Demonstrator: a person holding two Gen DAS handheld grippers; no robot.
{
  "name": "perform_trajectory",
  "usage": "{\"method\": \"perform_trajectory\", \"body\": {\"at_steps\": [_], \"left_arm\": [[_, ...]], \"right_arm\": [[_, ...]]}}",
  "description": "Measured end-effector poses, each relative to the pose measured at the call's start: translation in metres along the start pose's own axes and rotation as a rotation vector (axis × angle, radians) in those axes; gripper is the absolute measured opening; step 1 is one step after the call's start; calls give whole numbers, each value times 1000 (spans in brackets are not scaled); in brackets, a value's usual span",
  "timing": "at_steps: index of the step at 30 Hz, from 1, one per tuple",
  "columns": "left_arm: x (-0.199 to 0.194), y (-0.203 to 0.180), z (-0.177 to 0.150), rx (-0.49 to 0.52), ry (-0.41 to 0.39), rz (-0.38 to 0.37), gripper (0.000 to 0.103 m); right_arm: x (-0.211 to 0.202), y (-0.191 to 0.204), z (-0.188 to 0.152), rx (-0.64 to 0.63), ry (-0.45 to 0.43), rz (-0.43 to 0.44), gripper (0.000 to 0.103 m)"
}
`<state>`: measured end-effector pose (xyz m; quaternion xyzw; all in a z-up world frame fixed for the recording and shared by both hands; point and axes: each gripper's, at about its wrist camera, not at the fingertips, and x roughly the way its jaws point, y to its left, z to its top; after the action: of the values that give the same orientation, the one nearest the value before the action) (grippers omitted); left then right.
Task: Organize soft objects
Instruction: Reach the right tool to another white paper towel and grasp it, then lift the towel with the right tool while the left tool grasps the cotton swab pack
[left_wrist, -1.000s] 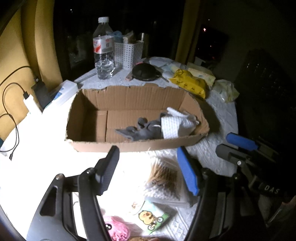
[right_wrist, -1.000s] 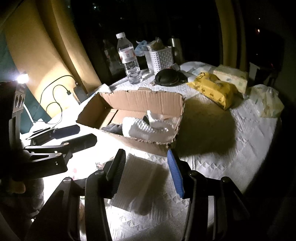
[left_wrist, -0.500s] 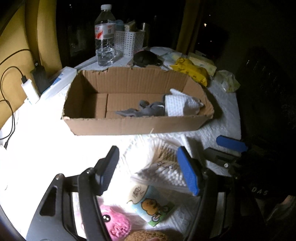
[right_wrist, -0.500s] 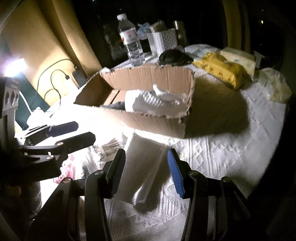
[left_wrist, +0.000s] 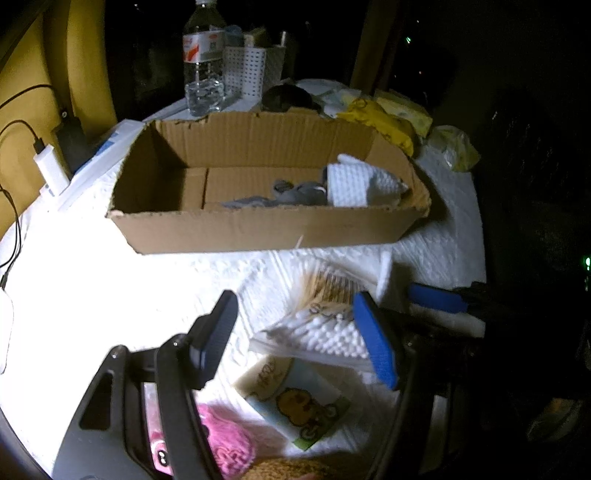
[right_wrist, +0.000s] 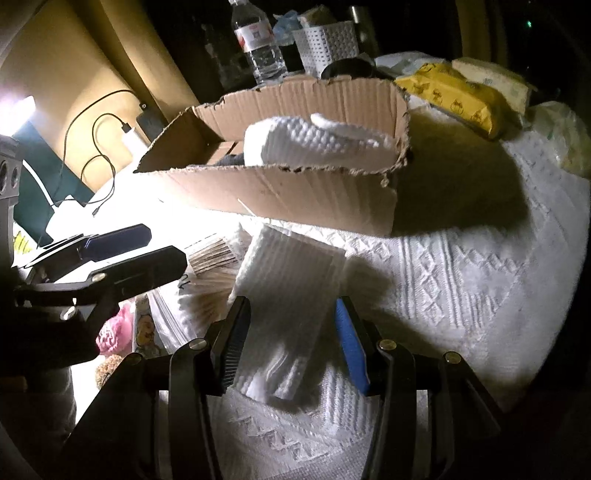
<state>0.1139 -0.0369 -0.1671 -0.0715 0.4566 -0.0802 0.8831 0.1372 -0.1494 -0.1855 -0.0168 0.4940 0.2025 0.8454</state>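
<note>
A cardboard box (left_wrist: 258, 225) (right_wrist: 295, 192) stands on the white-clothed table and holds a folded white towel (left_wrist: 351, 181) (right_wrist: 314, 144) and a grey soft item (left_wrist: 295, 192). My right gripper (right_wrist: 291, 336) is open and straddles a folded white cloth (right_wrist: 291, 288) lying in front of the box. My left gripper (left_wrist: 299, 336) is open above a bag of cotton swabs (left_wrist: 325, 332), a pack with a cartoon picture (left_wrist: 295, 402) and a pink fluffy item (left_wrist: 229, 439). The left gripper (right_wrist: 110, 251) also shows in the right wrist view.
Behind the box stand a water bottle (left_wrist: 203, 62), a white perforated basket (left_wrist: 245, 70), a dark round object (left_wrist: 284, 98) and yellow packs (left_wrist: 384, 122). A charger and cables (left_wrist: 48, 166) lie at the left. A plastic bag (right_wrist: 561, 133) lies far right.
Both grippers have moved down and nearer to the table. The white cloth now lies between the right gripper's fingers. The left gripper has come down over the swab bag.
</note>
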Motion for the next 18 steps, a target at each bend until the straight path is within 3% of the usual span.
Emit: {"method": "perform_trajectory", "body": {"at_steps": [8, 10, 12, 13, 18], "left_arm": [[6, -6, -1, 33, 22, -7, 67], [7, -8, -2, 39, 25, -16, 67], [8, -10, -3, 48, 27, -21, 67], [9, -11, -2, 47, 26, -23, 67], [8, -16, 0, 59, 17, -15, 67]], "right_arm": [[12, 4, -3, -36, 1, -31, 49], [13, 5, -5, -46, -7, -42, 43], [13, 3, -6, -39, -8, -33, 25], [13, 3, -7, -36, -7, -26, 21], [4, -3, -7, -36, -18, -6, 15]]}}
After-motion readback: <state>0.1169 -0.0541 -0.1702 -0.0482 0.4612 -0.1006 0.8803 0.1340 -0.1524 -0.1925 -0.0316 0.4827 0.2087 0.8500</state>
